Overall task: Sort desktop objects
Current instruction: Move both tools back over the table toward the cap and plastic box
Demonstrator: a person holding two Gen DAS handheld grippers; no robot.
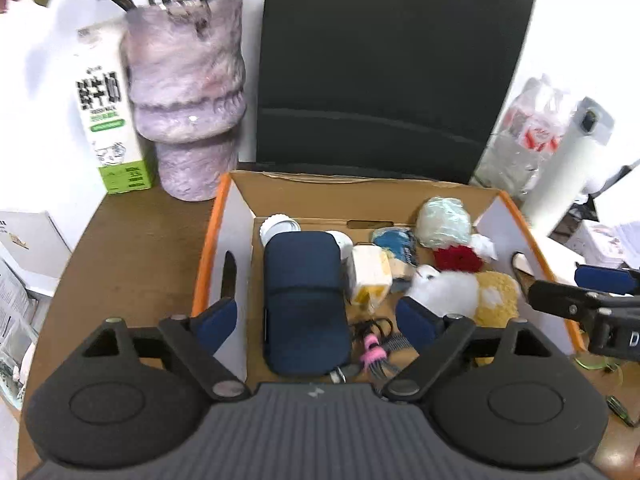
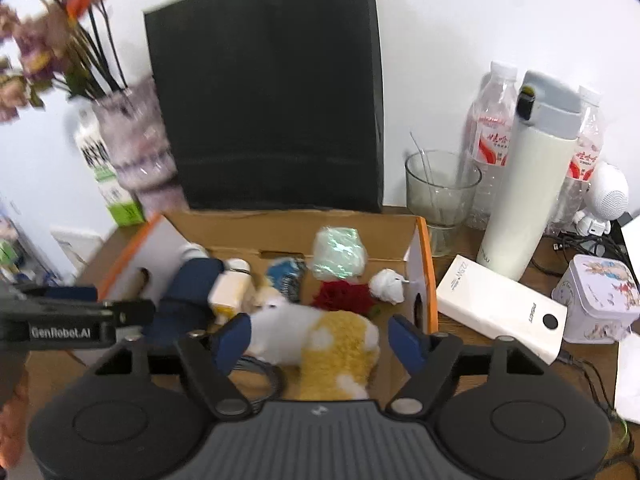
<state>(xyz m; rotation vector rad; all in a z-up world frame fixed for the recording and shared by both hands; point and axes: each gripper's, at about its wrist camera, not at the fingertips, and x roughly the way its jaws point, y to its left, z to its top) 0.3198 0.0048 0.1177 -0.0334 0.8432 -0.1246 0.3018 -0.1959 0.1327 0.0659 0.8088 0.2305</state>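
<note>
An orange-edged cardboard box (image 1: 208, 256) (image 2: 425, 264) holds several items. A navy case (image 1: 304, 292) lies at its left, and my left gripper (image 1: 316, 322) stands open astride it, pads clear of both sides. A white and yellow plush toy (image 2: 332, 336) (image 1: 460, 292) lies at the box's near right, between the fingers of my open right gripper (image 2: 320, 340), which do not press on it. Also in the box are a yellow-white small bottle (image 1: 370, 276), a blue packet (image 1: 394, 242), a red rose (image 2: 346, 296), crumpled white paper (image 2: 388, 286) and a pale green bundle (image 2: 338, 254).
A black bag (image 2: 264, 100) stands behind the box. A purple vase (image 1: 186, 92) and milk carton (image 1: 108, 112) are at the left. To the right stand a glass (image 2: 440, 196), water bottles (image 2: 492, 128), white flask (image 2: 528, 184), power bank (image 2: 500, 308) and tin (image 2: 596, 300).
</note>
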